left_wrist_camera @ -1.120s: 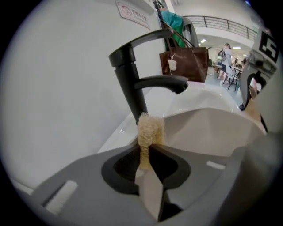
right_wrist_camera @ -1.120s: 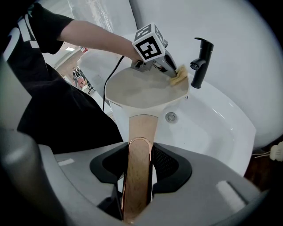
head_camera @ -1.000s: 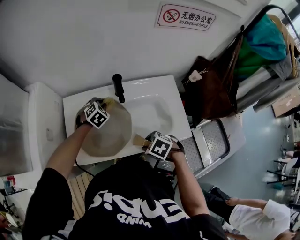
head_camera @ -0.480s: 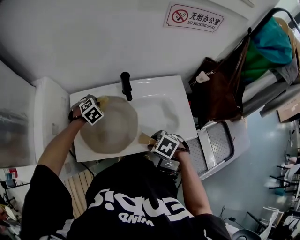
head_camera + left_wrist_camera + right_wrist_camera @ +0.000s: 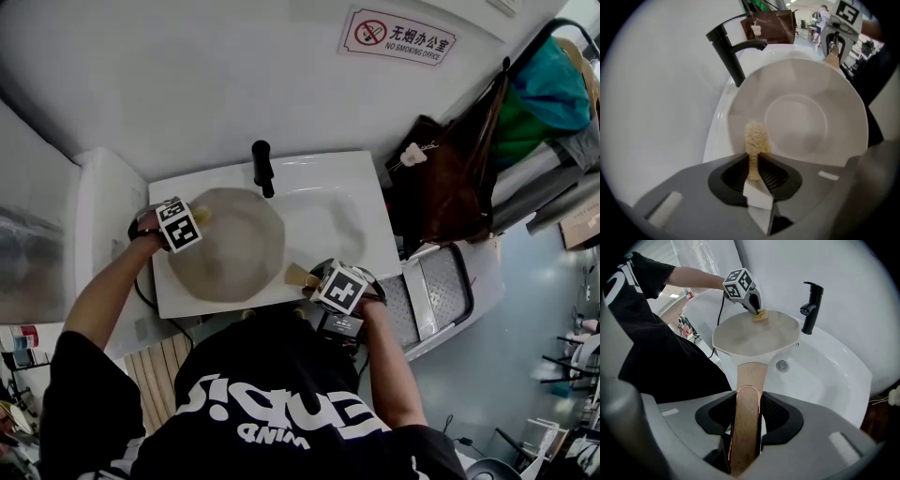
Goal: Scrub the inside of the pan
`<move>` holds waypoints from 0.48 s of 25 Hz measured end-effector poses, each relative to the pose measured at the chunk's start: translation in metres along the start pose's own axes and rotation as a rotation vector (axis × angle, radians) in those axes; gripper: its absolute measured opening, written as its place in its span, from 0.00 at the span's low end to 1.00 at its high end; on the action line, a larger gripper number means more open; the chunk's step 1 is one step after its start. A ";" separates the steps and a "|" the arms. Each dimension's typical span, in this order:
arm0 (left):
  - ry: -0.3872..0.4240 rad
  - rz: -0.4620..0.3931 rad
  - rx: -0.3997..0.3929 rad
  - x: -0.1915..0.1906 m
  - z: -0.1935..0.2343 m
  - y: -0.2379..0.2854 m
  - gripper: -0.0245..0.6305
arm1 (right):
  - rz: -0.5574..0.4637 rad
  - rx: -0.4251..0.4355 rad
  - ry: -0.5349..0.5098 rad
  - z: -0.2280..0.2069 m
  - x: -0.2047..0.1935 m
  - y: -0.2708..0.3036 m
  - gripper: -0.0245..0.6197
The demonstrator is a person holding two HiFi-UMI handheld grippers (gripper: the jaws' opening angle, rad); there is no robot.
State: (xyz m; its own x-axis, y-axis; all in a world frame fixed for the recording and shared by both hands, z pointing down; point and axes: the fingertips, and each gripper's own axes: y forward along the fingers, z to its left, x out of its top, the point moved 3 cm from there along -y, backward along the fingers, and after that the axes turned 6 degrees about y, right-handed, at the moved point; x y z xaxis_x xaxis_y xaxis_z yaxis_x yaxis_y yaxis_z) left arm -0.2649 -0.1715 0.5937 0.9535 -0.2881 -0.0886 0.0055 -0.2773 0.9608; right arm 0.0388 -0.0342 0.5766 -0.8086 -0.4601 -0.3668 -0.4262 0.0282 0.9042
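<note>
Sensibly, the right gripper clamps the wooden handle, steadying the stiff, likely slick pan over the sink, while the left gripper pinches a soft loofah at its rim.

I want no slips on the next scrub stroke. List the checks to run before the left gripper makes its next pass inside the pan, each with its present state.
1. Left gripper shut on the scrub pad: ok.
2. Right gripper shut on the pan handle: ok.
3. Scrub pad inside the pan, at the inner wall near the rim opposite the handle: ok.
4. Pad pressing on the pan's surface: cannot tell.
5. Pan held over the sink: ok.
6. Faucet running no water: ok, but it stands close by the pan's rim, so watch it.
</note>
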 end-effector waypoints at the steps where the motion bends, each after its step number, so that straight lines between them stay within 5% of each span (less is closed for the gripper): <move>1: -0.009 0.006 -0.019 -0.003 -0.003 -0.002 0.13 | -0.001 0.001 0.001 0.000 0.000 0.000 0.29; 12: 0.058 0.078 -0.234 -0.015 -0.065 -0.007 0.13 | -0.001 -0.003 0.003 -0.001 -0.002 0.002 0.29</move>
State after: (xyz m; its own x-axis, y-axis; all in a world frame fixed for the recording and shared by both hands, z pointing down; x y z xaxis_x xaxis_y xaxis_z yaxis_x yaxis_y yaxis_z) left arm -0.2600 -0.1055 0.6059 0.9694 -0.2455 -0.0029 -0.0059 -0.0348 0.9994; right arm 0.0400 -0.0344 0.5795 -0.8066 -0.4632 -0.3672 -0.4261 0.0249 0.9044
